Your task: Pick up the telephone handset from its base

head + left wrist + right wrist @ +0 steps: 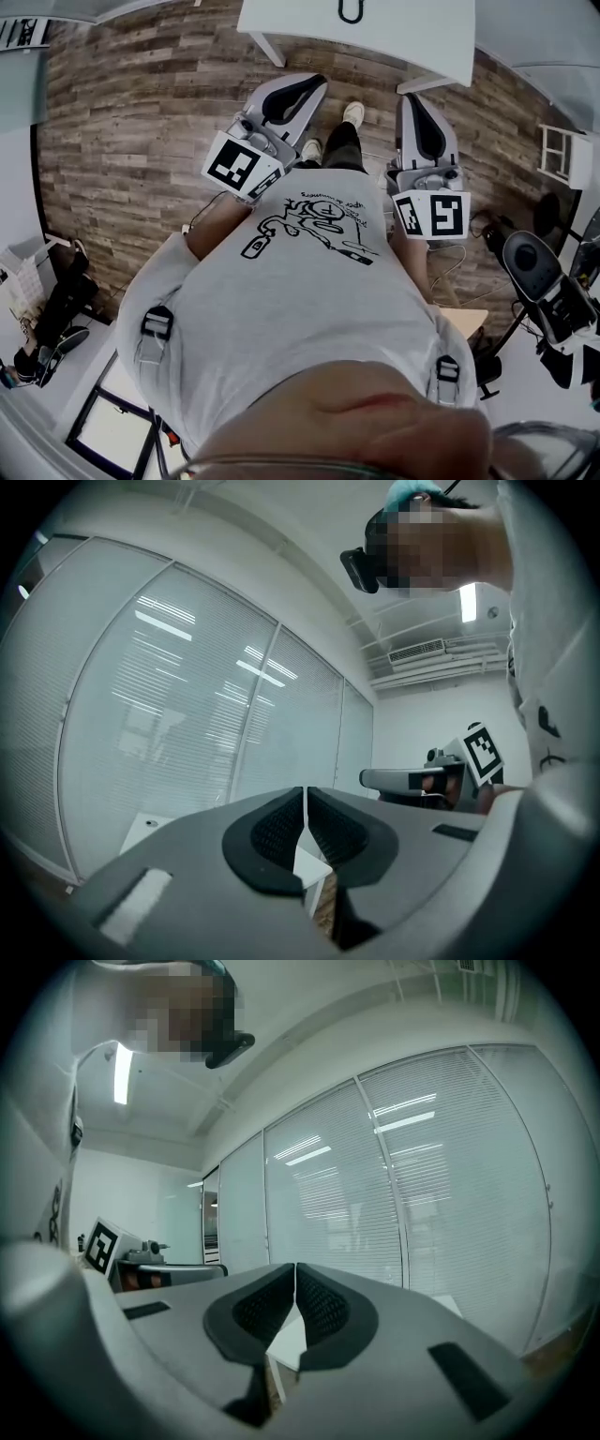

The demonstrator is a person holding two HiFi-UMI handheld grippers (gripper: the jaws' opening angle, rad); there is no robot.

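- Wood floor [141, 112] fills the head view, with the edge of a white table [394, 37] at the top.
- Left gripper [306, 803] and right gripper [295, 1279] are held level in front of the torso [300, 281], both facing window blinds [187, 714].
- Jaws of each are clenched, pads meeting, nothing between them.
- Telephone handset and base appear in no view.
- Judgement: task not begun. Finding the phone, reaching, gripping and lifting all remain.

Left gripper [306, 803], jaws together, empty.

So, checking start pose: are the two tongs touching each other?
Apart. The head view shows the left tongs and right tongs with the person's shoes between them.
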